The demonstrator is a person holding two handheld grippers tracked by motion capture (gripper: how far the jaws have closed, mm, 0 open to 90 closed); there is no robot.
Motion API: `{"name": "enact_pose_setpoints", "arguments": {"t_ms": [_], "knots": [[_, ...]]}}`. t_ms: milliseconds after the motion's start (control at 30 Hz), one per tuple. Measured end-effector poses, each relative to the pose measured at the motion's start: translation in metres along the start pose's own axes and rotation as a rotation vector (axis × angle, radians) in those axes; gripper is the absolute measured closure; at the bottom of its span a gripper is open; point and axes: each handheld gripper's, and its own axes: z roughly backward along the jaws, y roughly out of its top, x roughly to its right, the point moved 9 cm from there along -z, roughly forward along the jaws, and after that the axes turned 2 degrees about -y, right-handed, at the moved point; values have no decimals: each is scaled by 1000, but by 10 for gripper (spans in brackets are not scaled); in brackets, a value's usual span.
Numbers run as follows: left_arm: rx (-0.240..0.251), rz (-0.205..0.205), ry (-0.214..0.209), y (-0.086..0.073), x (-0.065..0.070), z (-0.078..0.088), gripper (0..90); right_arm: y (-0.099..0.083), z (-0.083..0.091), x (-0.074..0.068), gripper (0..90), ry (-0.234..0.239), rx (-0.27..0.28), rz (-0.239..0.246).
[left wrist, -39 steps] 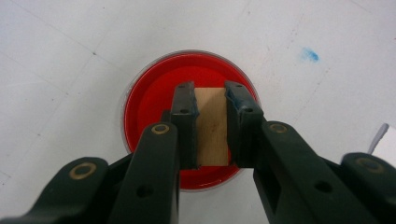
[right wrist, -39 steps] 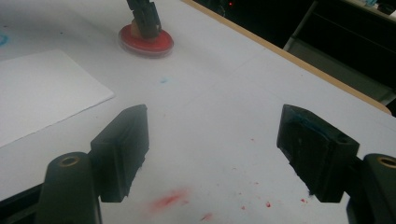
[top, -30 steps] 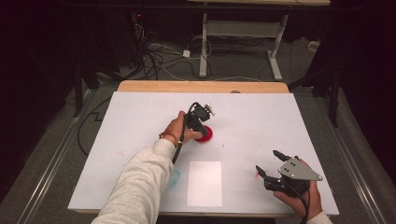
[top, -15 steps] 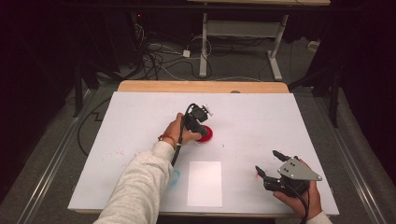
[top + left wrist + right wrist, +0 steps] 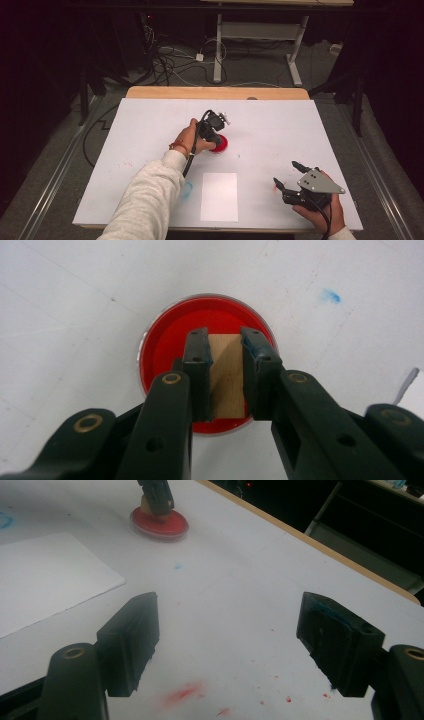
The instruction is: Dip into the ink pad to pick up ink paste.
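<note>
A round red ink pad [image 5: 170, 342] in a clear rim lies mid-table, also the red ink pad [image 5: 221, 144] in the high view and the ink pad [image 5: 160, 524] far off in the right gripper view. My left gripper [image 5: 226, 340] is shut on a small wooden block [image 5: 227, 377], which it holds pointing down over the pad; whether the block touches the ink I cannot tell. My left gripper [image 5: 216, 131] hangs over the pad in the high view. My right gripper [image 5: 286, 173] rests open near the table's front right with nothing between its fingers [image 5: 131, 640].
A white sheet of paper [image 5: 219, 196] lies near the front edge, between the two hands. Red ink smears [image 5: 182, 694] and a blue speck [image 5: 178, 566] mark the white tabletop [image 5: 280, 125]. A blue smear [image 5: 187, 189] sits left of the paper. Cables and desk legs stand beyond the far edge.
</note>
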Motion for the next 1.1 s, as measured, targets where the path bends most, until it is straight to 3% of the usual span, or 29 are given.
{"name": "enact_pose_setpoints", "arguments": {"t_ms": [367,600,833,1000,1100], "knots": [[100,-16,19,17,-3,54,739,1,0,-1,256,4,3,3],[118,-33,25,25,-4,76,739,0,0,-2,256,7,-1,0],[101,-22,4,25,-4,66,738,0,-1,-2,256,9,-4,3],[56,-23,-25,19,-1,46,739,-2,-1,-3,256,14,-12,2],[31,-11,-15,15,-3,32,738,-2,-1,-3,256,14,-12,5]]}}
